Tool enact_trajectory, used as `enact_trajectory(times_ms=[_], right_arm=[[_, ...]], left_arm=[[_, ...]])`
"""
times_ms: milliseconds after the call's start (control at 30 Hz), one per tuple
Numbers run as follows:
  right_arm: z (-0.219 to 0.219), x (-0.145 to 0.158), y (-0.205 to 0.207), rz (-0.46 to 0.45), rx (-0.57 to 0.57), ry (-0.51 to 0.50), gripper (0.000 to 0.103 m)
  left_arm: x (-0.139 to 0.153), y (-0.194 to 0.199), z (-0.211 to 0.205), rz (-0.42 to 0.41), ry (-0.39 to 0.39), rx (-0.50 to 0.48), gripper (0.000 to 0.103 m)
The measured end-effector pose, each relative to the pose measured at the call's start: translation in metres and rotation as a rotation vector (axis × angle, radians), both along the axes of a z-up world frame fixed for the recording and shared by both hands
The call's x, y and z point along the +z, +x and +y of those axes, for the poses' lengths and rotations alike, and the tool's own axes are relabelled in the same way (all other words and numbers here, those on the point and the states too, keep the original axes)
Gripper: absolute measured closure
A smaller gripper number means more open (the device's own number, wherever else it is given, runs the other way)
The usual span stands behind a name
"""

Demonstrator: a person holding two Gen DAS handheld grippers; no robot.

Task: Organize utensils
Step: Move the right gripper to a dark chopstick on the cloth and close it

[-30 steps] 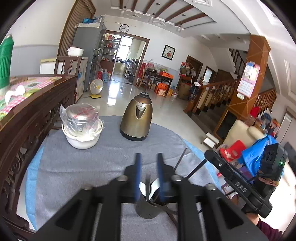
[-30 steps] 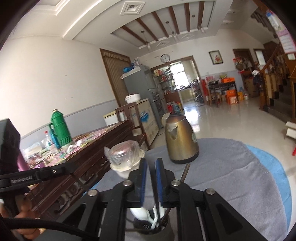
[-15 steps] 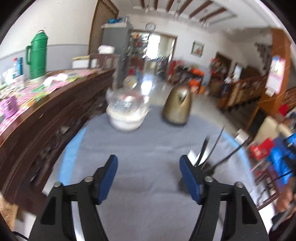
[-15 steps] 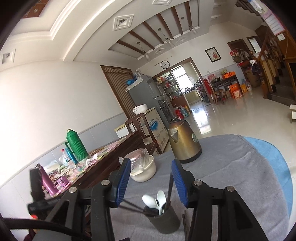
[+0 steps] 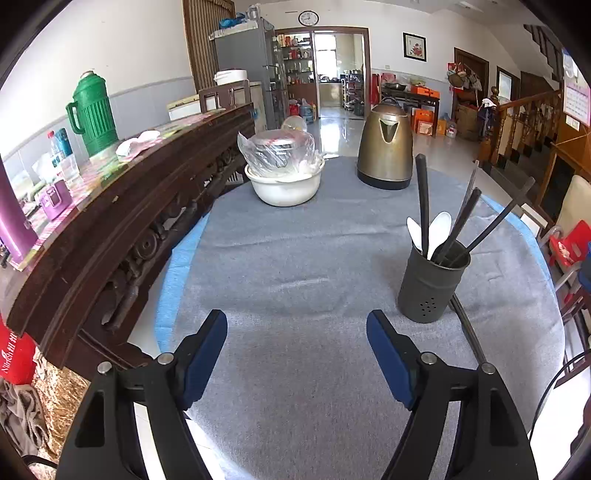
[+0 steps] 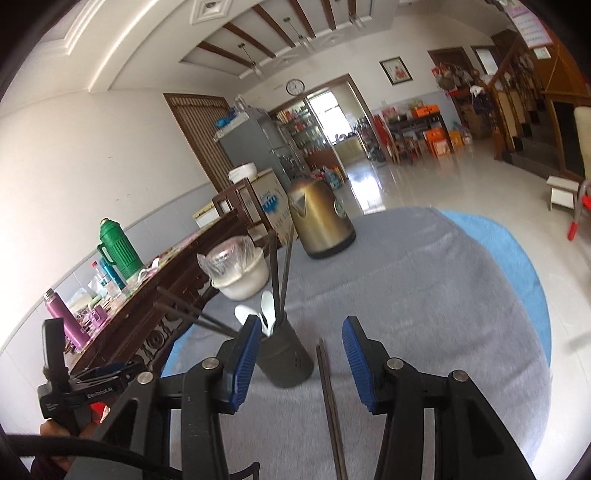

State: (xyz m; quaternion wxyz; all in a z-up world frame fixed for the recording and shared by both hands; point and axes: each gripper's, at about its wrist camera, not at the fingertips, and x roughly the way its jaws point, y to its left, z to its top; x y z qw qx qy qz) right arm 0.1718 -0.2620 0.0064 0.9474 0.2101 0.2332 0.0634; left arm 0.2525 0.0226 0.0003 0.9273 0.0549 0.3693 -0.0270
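Both tongs spread, empty: left tongs (image 5: pixel 296 343), right tongs (image 6: pixel 298 349). Dark perforated utensil holder (image 5: pixel 432 286) upright, holding white spoons (image 5: pixel 437 230), black chopsticks (image 5: pixel 423 199).

A lived-in family home. A kettle (image 5: pixel 386 147) and covered bowl (image 5: pixel 282 177) stand on the cloth-covered table (image 5: pixel 295 258). Beyond are a fridge (image 5: pixel 243 55), wall clock (image 5: pixel 308 17) and wooden staircase (image 5: pixel 524 122).
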Motion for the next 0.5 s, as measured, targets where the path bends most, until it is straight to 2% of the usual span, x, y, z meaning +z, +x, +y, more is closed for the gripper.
enact_trajectory(times_ms=[500], right_arm=[[0.016,-0.021,-0.001,0.029,0.070,0.011,0.053]], left_arm=[[0.002,-0.012,-0.031,-0.028,0.106,0.019,0.023]])
